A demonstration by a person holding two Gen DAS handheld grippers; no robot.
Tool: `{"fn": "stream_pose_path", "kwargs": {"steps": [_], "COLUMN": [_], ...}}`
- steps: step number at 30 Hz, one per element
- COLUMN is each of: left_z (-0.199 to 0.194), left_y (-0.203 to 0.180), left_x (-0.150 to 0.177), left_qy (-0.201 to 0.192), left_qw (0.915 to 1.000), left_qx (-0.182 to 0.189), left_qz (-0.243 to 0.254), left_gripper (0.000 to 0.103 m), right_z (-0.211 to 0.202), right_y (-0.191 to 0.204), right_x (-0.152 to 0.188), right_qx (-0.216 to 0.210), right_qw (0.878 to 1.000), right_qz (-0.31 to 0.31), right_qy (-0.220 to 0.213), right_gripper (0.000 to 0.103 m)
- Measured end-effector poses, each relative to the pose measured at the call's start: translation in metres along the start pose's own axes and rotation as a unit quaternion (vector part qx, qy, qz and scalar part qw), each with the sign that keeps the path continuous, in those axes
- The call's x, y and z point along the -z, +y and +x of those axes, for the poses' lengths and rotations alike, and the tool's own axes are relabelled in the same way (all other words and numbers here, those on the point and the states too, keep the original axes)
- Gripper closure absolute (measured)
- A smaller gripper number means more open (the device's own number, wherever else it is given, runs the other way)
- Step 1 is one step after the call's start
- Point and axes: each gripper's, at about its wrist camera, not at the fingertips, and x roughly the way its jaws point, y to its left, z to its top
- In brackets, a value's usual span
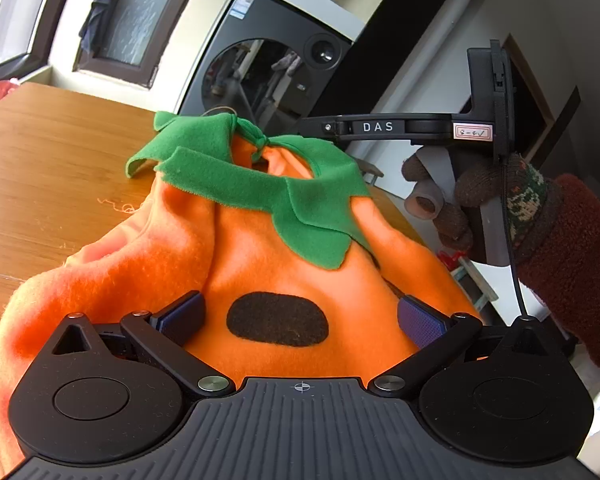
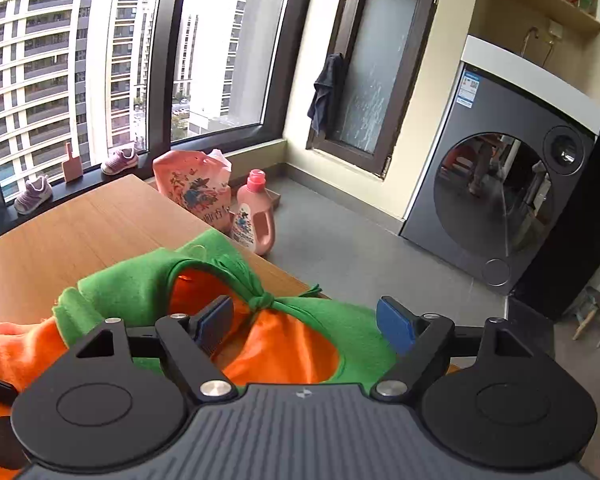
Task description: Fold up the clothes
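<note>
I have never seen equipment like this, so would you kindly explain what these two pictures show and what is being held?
No robot here: a person holds a hand-held gripper in each hand, each carrying a camera that looks along its two fingers. One picture comes from the left gripper, the other from the right gripper. Both have their blue-padded fingers spread open and grip nothing. On the wooden table lies an orange pumpkin costume with a green leaf collar. In the left view the person's gloved right hand shows holding the other gripper. Behind stands a washing machine.
</note>
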Motion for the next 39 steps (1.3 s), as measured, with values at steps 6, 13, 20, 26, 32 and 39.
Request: {"fn": "stream_pose_path", "kwargs": {"steps": [6,13,20,26,32,39], "left_z": [-0.003,-0.026,-0.027,-0.040,-0.034,0.019], "left_y": [0.006,0.003,0.001,-0.024,-0.055,-0.034], "left_x": [-0.008,-0.073,-0.104,-0.113,-0.105,-0.044], "left_qy": [0.018,-0.028,-0.075,-0.113,-0.085,0.079], "left_qw": [0.9997,0.9995,0.9965,0.9936,0.9925,0.9950], "left_qx": [0.010,-0.004,-0.034,-0.007,0.084,0.060], "left_qz": [-0.011,0.012,-0.014,0.007,0.024,-0.007], "left_gripper": [0.000,0.000,0.000,0.000,0.000,0.000], "right_z": [0.046,0.064,-0.011,-0.125,-0.151,-0.168], "right_y": [-0.023,-0.072,-0.060,-0.030,0.018,0.030], "right_x": [0.002,0.041,0.050,0.063,0.112,0.144], "right_qx": [0.025,-0.034,-0.072,-0.116,-0.123,-0.080], "right_qw": [0.998,0.983,0.979,0.976,0.984,0.989], "right_qz": [0.035,0.174,0.187,0.159,0.124,0.124], "right_qy": [0.035,0.042,-0.035,-0.091,-0.017,-0.004], "right_gripper": [0.031,0.052,0.087,0.088,0.088,0.073]}}
